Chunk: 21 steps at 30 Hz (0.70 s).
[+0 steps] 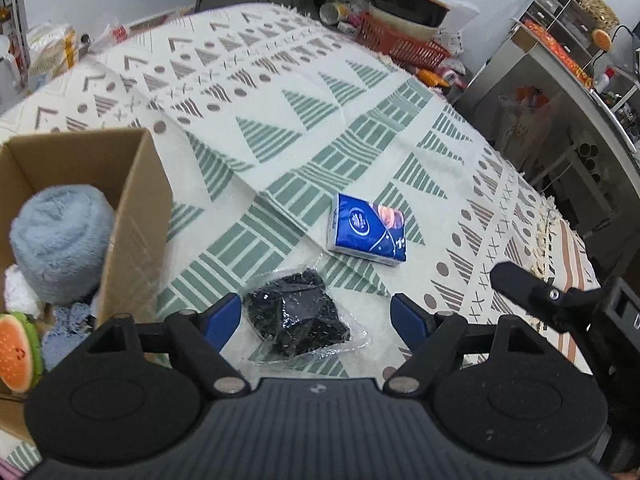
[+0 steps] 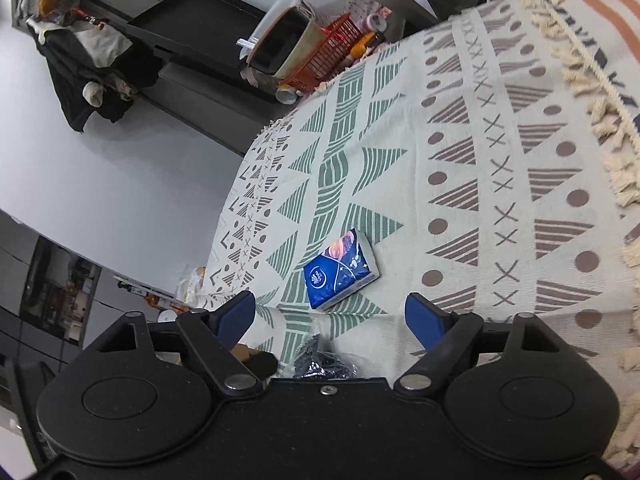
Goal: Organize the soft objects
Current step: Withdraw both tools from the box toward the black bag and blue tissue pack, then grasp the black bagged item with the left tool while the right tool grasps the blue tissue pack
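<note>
Right claw [image 2: 330, 312] over half-hidden black packet [image 2: 324, 360]

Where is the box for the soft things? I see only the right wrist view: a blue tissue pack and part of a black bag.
Observer: A cardboard box stands left of the black bag in the left wrist view.
Operator: Is it empty?
Observer: No. A rolled light blue towel and a burger toy lie inside.
Operator: Does the left gripper hold something?
Observer: No. The left gripper is open; the bag shows between its jaws.
</note>
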Motion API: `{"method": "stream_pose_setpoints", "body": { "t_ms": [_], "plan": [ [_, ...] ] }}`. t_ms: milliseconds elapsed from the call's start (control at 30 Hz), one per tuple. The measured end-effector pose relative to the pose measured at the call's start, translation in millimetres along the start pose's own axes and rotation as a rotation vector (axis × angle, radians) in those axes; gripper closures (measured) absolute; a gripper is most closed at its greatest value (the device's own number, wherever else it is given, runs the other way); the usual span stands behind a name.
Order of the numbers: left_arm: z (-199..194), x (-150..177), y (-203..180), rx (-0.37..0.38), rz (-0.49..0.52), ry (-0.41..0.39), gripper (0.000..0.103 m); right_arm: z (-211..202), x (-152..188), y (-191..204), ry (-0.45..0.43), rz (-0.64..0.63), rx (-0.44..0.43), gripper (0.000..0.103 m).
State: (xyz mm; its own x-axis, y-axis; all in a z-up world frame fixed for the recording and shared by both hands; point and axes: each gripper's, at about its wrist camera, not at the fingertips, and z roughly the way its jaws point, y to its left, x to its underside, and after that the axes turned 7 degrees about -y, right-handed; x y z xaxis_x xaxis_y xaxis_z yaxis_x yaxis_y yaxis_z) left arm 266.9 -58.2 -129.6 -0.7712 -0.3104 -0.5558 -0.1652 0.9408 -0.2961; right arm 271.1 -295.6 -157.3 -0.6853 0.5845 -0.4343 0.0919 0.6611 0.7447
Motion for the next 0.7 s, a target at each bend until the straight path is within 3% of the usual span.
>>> {"method": "stream_pose_setpoints", "body": {
  "t_ms": [400, 467, 600, 700],
  "plan": [
    [50, 18, 9, -0.025, -0.037, 0.074, 0.023, 30, -1, -4, 0.035, 0.015, -0.002, 0.023],
    [53, 19, 13, -0.032, -0.042, 0.058, 0.029, 36, 0, -5, 0.042, 0.017, 0.009, 0.023],
    [49, 15, 17, -0.033, -0.046, 0.016, 0.054, 49, 1, -7, 0.056, 0.028, 0.029, 0.023],
    [43, 11, 13, -0.045, -0.014, -0.027, 0.056, 58, 1, -7, 0.057, 0.031, 0.035, 0.025]
  ]
}}
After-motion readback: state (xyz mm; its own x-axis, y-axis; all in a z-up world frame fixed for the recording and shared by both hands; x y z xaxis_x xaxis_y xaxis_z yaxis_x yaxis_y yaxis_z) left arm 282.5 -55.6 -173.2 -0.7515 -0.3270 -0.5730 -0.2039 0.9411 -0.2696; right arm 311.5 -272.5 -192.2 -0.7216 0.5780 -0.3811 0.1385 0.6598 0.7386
